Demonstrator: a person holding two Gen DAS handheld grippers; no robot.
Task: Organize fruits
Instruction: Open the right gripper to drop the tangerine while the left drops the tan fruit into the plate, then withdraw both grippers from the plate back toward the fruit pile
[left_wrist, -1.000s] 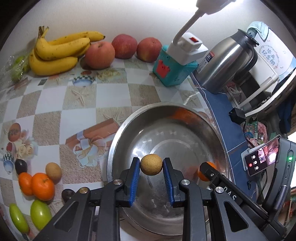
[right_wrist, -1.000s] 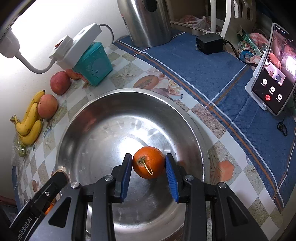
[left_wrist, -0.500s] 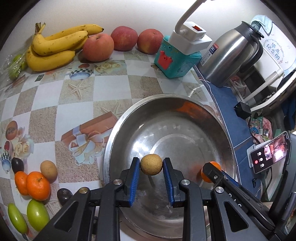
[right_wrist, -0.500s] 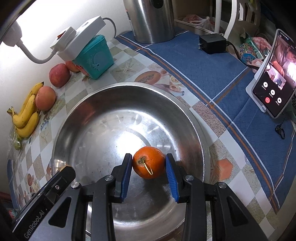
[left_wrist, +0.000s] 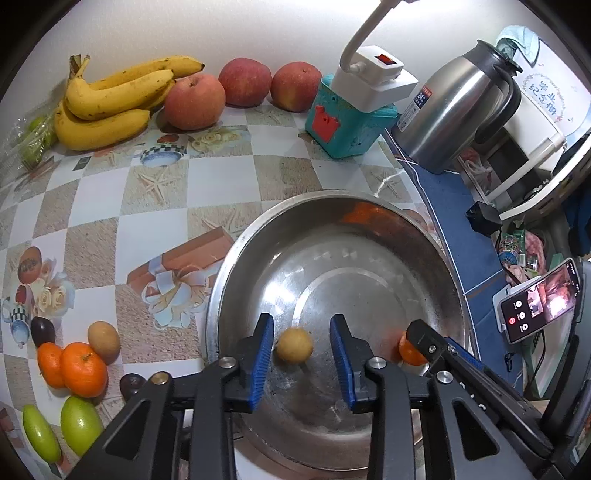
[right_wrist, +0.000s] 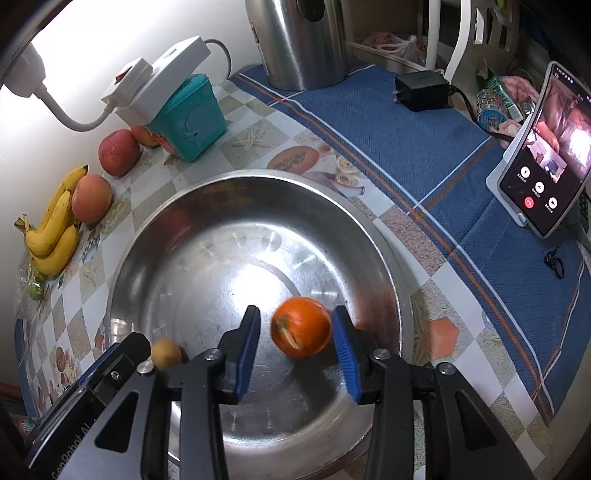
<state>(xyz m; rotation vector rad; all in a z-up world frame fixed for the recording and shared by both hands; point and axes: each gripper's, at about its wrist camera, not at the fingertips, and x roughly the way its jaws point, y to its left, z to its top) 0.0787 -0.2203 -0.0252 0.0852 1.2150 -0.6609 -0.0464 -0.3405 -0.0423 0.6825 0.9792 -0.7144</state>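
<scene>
A large steel bowl (left_wrist: 369, 218) (right_wrist: 155, 229) sits on the table. My left gripper (left_wrist: 302, 354) is open over it; a small tan round fruit (left_wrist: 294, 346) (right_wrist: 165, 353) is loose between its fingers, apart from both pads. My right gripper (right_wrist: 295, 349) is open too; an orange (right_wrist: 301, 326) (left_wrist: 408, 350) with a stem is loose between its fingers, blurred, close to the right pad. Each gripper shows at the edge of the other's view.
Bananas (left_wrist: 110, 99) and three apples (left_wrist: 194, 101) line the back wall. Oranges (left_wrist: 79, 365), a tan fruit (left_wrist: 104, 336), dark fruits and green fruits (left_wrist: 79, 424) lie left of the bowl. A teal box (left_wrist: 347, 122), a kettle (left_wrist: 454, 110) and a phone (right_wrist: 543, 155) stand right.
Both grippers have opened and let go of their fruit over the bowl; the tan fruit and the orange now sit free between the spread fingers. Both grippers moved slightly forward over the bowl.
</scene>
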